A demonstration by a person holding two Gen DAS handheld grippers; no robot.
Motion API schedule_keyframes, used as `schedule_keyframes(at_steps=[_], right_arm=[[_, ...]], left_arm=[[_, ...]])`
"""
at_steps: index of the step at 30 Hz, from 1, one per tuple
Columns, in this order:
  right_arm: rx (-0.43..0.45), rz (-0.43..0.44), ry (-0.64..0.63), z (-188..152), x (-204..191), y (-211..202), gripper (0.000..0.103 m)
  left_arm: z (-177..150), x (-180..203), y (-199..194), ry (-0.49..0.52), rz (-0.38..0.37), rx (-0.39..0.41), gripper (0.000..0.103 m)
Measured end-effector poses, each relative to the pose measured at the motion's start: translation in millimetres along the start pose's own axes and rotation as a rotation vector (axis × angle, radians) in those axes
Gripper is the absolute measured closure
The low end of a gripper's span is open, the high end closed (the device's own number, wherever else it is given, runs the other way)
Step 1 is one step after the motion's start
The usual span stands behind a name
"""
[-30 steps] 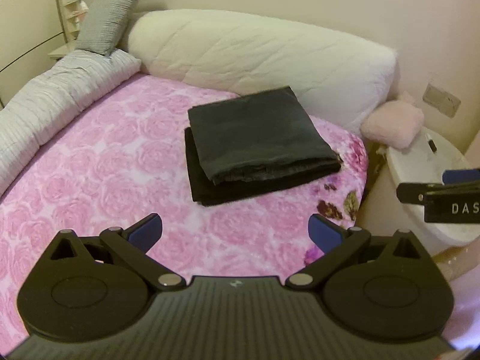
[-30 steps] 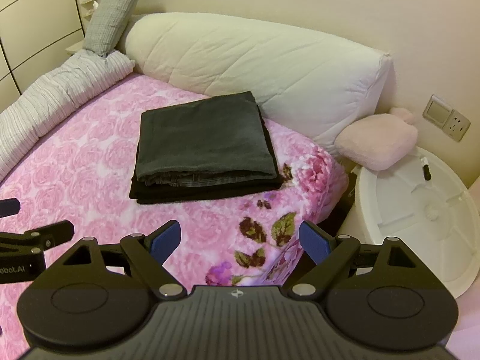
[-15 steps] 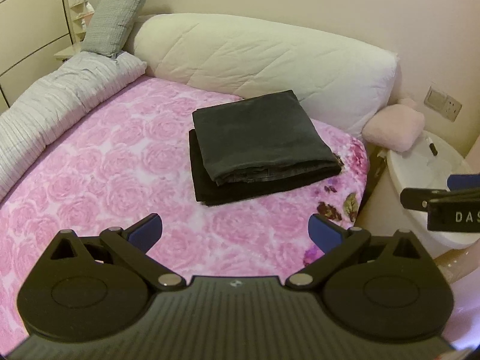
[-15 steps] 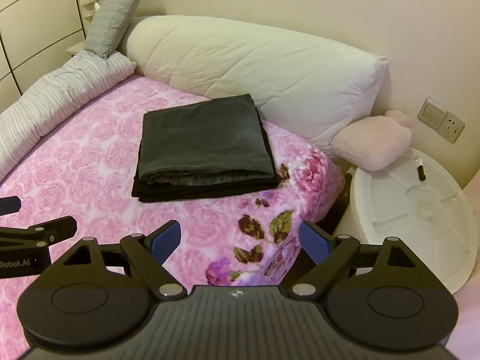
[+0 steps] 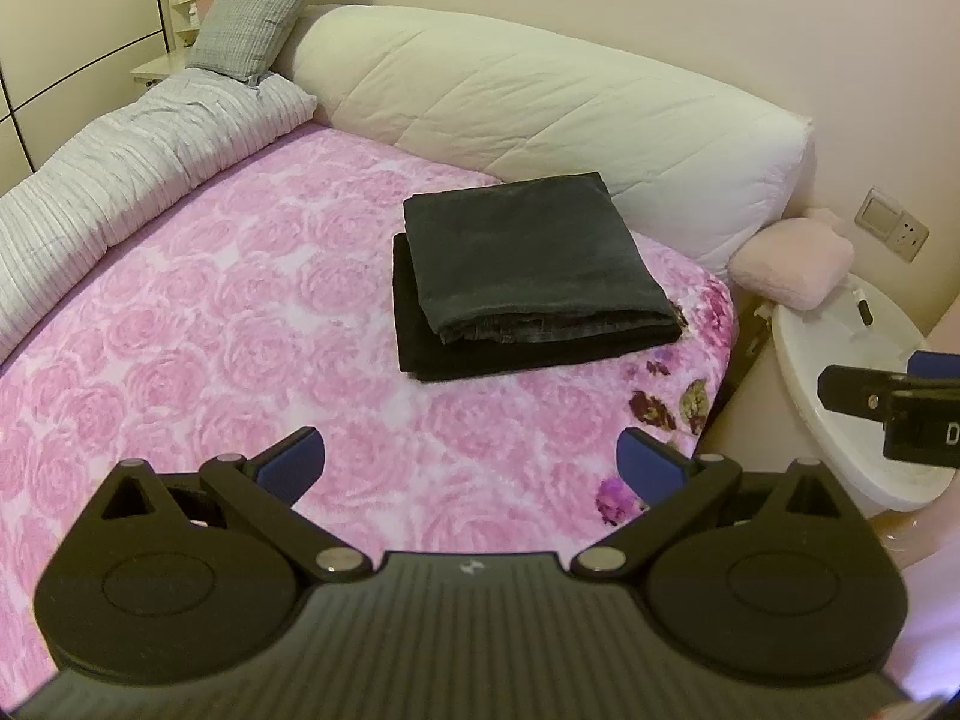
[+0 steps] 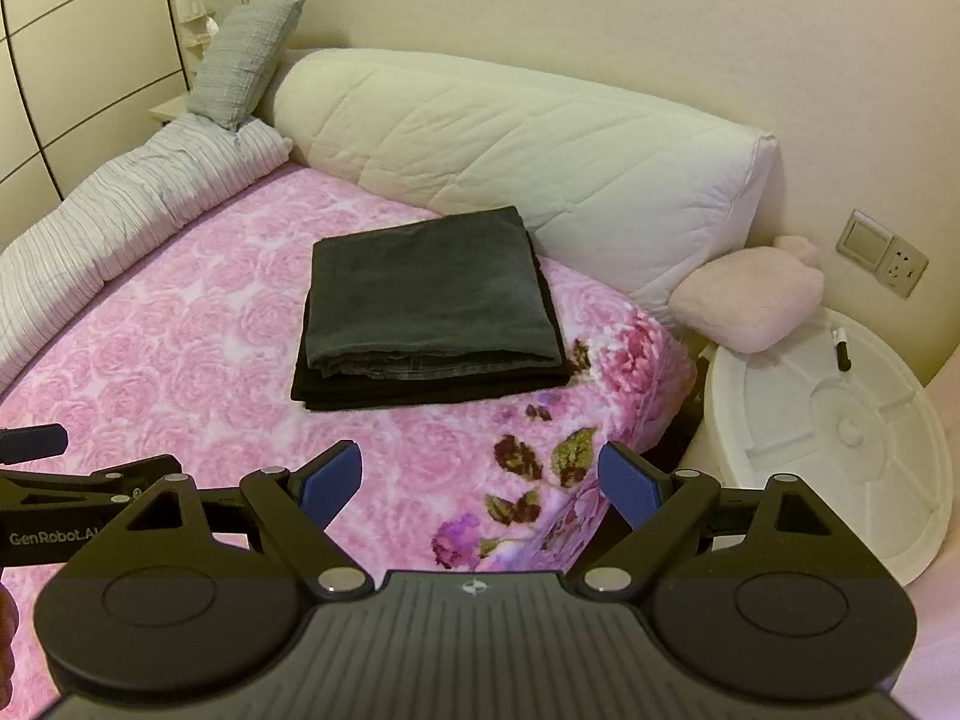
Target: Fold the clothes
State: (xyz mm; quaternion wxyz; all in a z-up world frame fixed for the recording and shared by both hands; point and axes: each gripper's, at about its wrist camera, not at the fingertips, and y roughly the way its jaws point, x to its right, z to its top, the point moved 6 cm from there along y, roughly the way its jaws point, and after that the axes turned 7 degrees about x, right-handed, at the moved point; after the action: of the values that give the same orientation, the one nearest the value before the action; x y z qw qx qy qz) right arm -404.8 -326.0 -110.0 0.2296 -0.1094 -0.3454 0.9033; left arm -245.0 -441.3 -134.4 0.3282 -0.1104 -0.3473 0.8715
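Two folded garments lie stacked on the pink rose bedspread: a dark grey one on top of a black one. My left gripper hangs open well in front of the stack, nothing between its blue pads. My right gripper is open too, over the bed's near right edge, short of the stack. Each gripper shows at the side of the other's view, the right gripper and the left gripper.
A long white bolster lies behind the stack, a striped grey bolster along the left, a grey pillow at the back. A pink cushion and a round white table stand at the bed's right, under a wall socket.
Both grippers have drawn back and risen a little from the bed, so the stack looks smaller and farther away. The clothes have not moved, and both grippers stay open.
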Motion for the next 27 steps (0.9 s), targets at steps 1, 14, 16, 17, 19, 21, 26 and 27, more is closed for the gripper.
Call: schedule_keyframes(at_steps=[1,14,16,17,19,21,26,27], right_arm=[[0.0,0.0,0.0,-1,0,-1,0.015],[0.008,-0.009,-0.005,-5,2,-23,0.015],[0.013,-0.009,-0.003,-6,3,-27,0.015],[0.015,-0.009,-0.002,-6,2,-29,0.015],[0.018,-0.005,-0.003,-6,1,-32,0.015],[0.02,-0.001,-0.004,-6,1,-35,0.015],[0.02,0.002,-0.007,-7,-1,-38,0.015],[0.02,0.003,-0.007,-7,-1,-39,0.015]], left_arm=[[0,0,-2,-0.005,-0.002,0.0,0.001],[-3,9,-21,0.018,-0.013,0.018,0.001],[-3,9,-23,0.014,-0.017,0.02,0.001],[-3,9,-25,0.012,-0.018,0.021,0.001],[-3,9,-28,0.007,-0.02,0.024,0.001],[-3,8,-31,0.008,-0.018,0.029,0.001],[-4,10,-36,0.015,-0.014,0.035,0.001],[-5,10,-36,0.016,-0.013,0.036,0.001]])
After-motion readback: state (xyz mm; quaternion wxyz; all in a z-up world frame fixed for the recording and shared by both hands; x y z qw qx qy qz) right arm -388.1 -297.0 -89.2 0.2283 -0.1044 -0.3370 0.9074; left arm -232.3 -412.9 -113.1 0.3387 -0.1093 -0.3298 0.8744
